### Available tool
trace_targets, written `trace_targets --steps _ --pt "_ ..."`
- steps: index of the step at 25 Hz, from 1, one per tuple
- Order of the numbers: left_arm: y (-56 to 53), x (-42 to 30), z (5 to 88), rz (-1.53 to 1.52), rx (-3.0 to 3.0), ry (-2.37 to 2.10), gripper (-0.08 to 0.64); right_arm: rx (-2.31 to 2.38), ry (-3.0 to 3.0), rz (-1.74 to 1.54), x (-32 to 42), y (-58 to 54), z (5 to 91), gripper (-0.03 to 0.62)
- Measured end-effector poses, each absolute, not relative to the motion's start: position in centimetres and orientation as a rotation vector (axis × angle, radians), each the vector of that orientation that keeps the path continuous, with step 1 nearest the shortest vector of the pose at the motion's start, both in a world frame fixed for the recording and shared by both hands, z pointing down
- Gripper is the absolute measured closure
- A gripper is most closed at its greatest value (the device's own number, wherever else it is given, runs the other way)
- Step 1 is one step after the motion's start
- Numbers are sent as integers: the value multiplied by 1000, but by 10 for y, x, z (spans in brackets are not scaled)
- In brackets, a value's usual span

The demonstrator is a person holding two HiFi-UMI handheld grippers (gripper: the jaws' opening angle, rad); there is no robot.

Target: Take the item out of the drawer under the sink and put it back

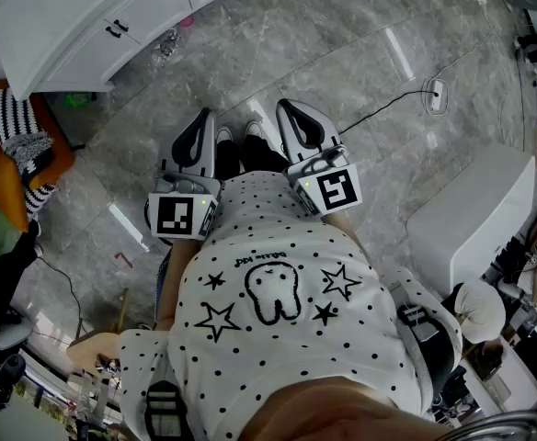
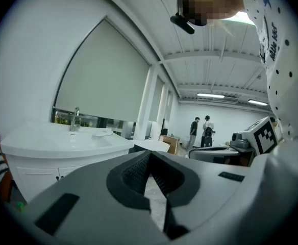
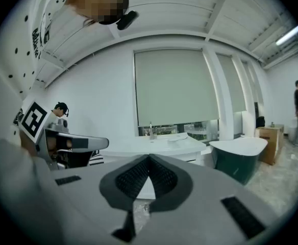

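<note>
Grey marbled floor [image 1: 278,53] carries a white power strip [image 1: 437,95] with a black cable [image 1: 388,107] trailing off to the left. A black-and-white striped cloth [image 1: 16,127] lies over an orange seat [image 1: 2,186] at the left edge. A closed roller blind [image 3: 174,86] covers the window, a dark-sided tub [image 3: 239,160] with a white rim stands below it to the right, and two people [image 2: 201,131] stand at the far end of the room, near a cardboard box [image 2: 170,142].

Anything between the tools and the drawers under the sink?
Nothing visible blocks the way. Only bare floor lies between the left tool, the right tool and the vanity, whose drawers are closed. A small crumpled item lies at its base.
</note>
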State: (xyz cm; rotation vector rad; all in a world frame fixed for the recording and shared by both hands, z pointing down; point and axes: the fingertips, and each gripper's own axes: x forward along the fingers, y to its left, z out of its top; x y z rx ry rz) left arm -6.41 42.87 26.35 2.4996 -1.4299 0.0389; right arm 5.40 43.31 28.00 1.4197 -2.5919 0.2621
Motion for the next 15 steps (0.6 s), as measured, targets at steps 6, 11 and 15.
trace_targets --steps 6,11,15 --pt "431 -62 262 28 2495 -1435 565 1420 -2592 257 58 437 280 580" --pt "438 -55 262 33 2495 -1441 565 1418 -2594 258 66 444 281 580" --pt "440 -47 262 39 2492 -1449 565 1412 -2597 259 74 445 282 580"
